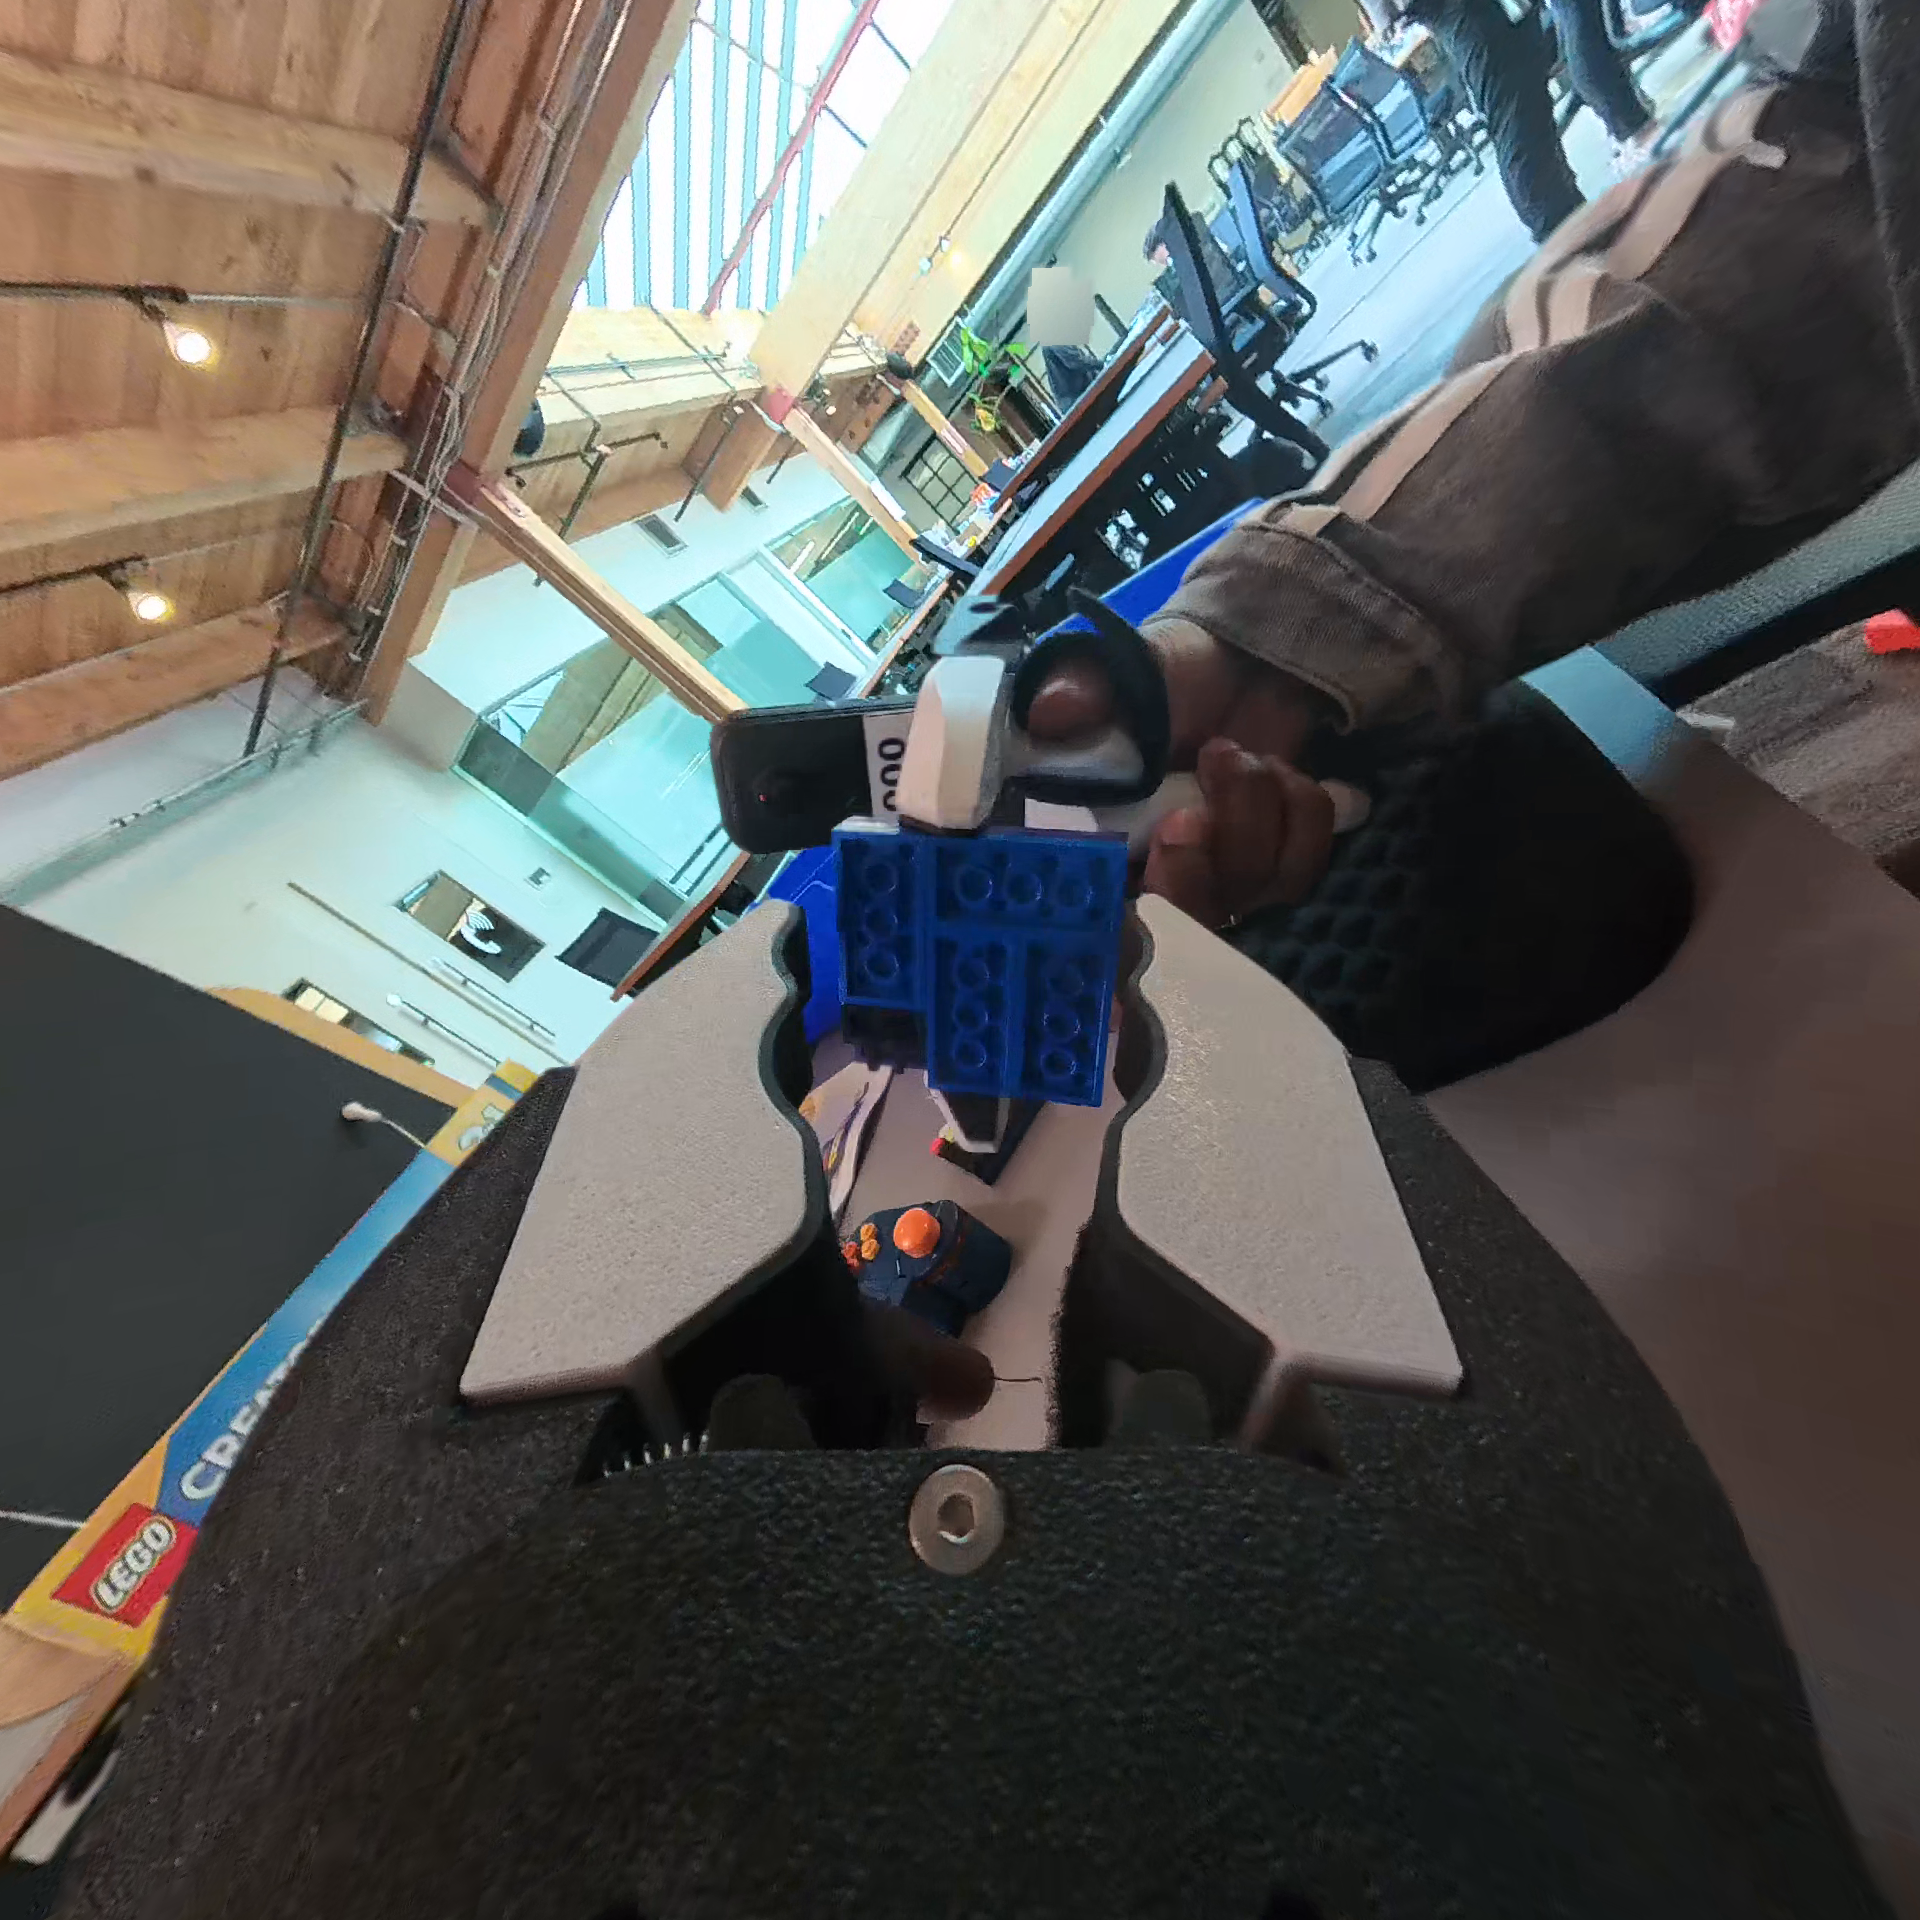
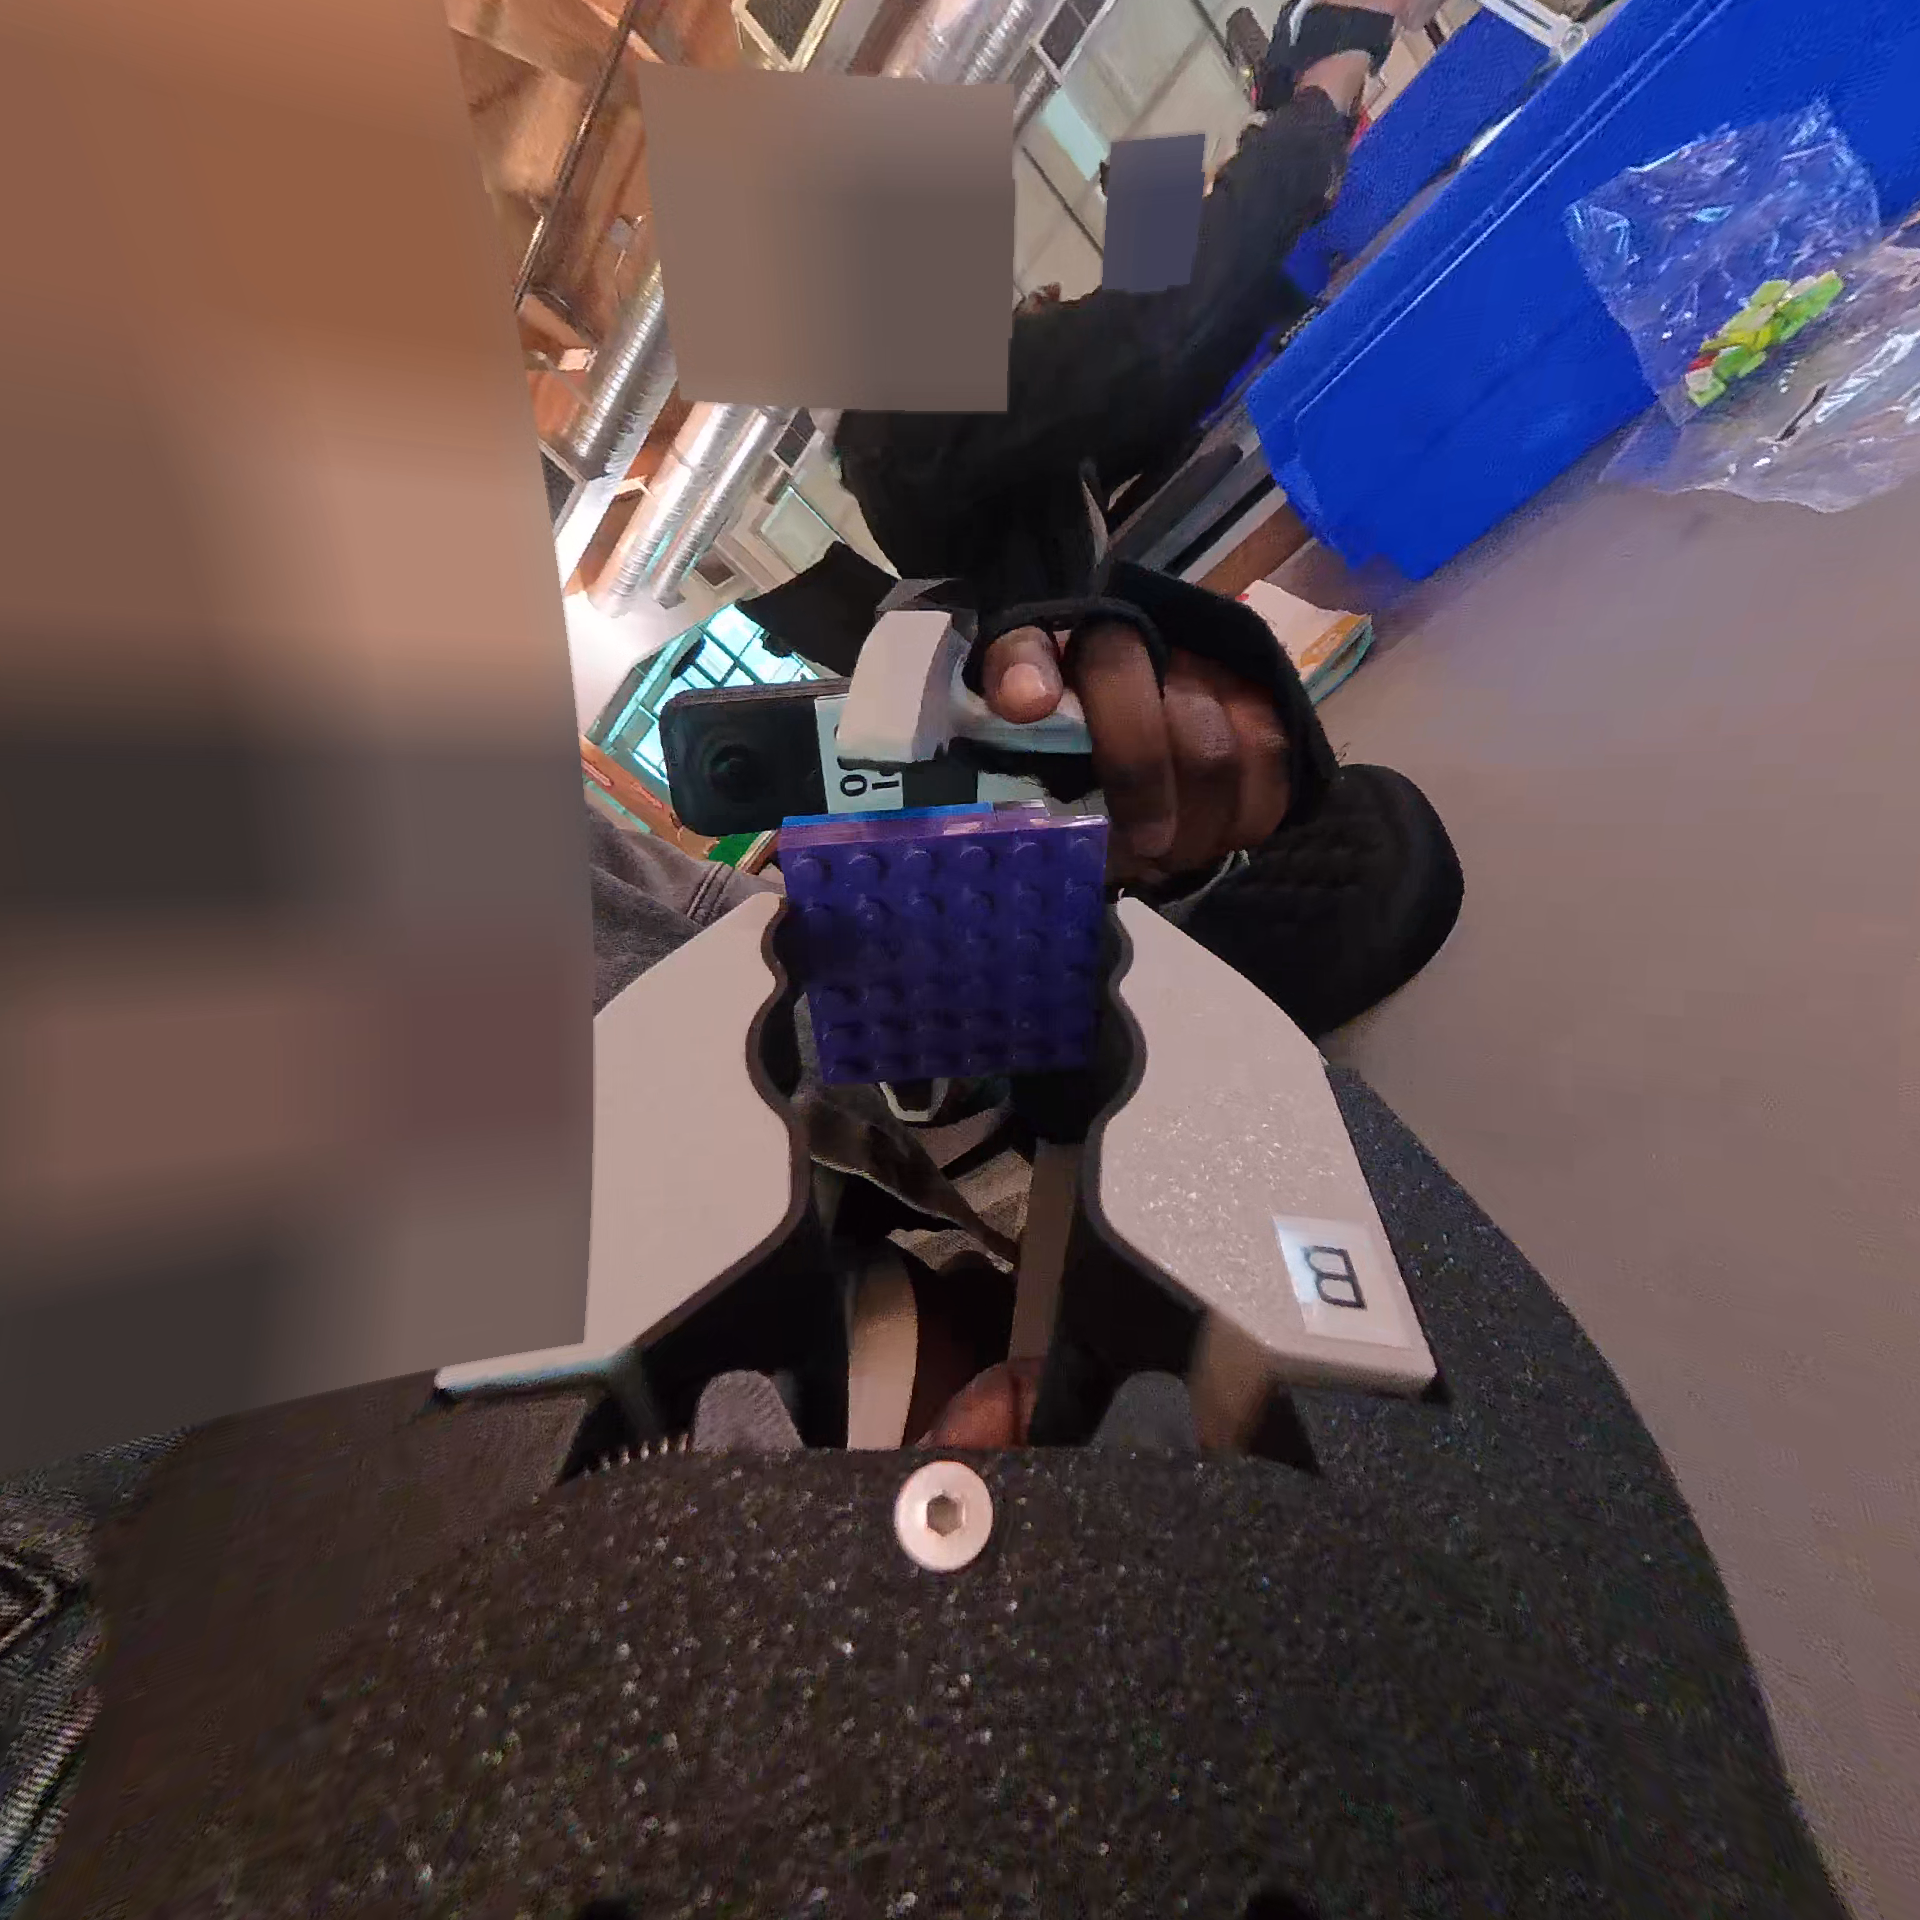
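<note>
1. I see the brick plate held up betw my left claw & right claw.
2. Small brick figure on bench below.
3. Bin at bench's far edge, bag just before it.

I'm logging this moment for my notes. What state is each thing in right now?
Left gripper: shut on brick plate.
Right gripper: shut on brick plate.
Brick plate: upright, off the table, between both grippers.
Dark minifigure piece: lying on table.
Plastic bag: crumpled, holding green bricks.
</note>
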The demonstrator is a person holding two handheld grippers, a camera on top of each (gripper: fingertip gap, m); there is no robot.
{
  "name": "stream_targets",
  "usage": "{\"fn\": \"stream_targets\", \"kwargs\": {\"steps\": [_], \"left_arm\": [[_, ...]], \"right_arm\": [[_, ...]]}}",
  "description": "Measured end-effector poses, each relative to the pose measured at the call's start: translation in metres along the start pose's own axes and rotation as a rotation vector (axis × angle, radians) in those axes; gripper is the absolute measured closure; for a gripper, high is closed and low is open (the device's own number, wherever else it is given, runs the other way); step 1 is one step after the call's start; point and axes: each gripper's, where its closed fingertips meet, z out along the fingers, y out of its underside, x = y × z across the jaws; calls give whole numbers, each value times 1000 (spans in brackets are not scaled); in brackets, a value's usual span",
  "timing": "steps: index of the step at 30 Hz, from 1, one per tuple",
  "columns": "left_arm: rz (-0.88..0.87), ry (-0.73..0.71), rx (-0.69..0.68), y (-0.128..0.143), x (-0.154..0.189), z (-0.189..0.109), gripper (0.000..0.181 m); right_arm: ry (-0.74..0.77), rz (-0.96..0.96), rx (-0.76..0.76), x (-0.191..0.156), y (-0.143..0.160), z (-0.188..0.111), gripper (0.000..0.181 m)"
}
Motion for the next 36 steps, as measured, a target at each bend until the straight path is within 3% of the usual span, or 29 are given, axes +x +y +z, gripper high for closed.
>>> {"fn": "stream_targets", "kwargs": {"steps": [24, 36], "left_arm": [[-24, 21, 77, -19, 1, -4, 131], [20, 54, 27, -11, 11, 3, 127]], "right_arm": [[45, 3, -57, -16, 3, 2, 128], [102, 63, -20, -1, 13, -3, 126]]}}
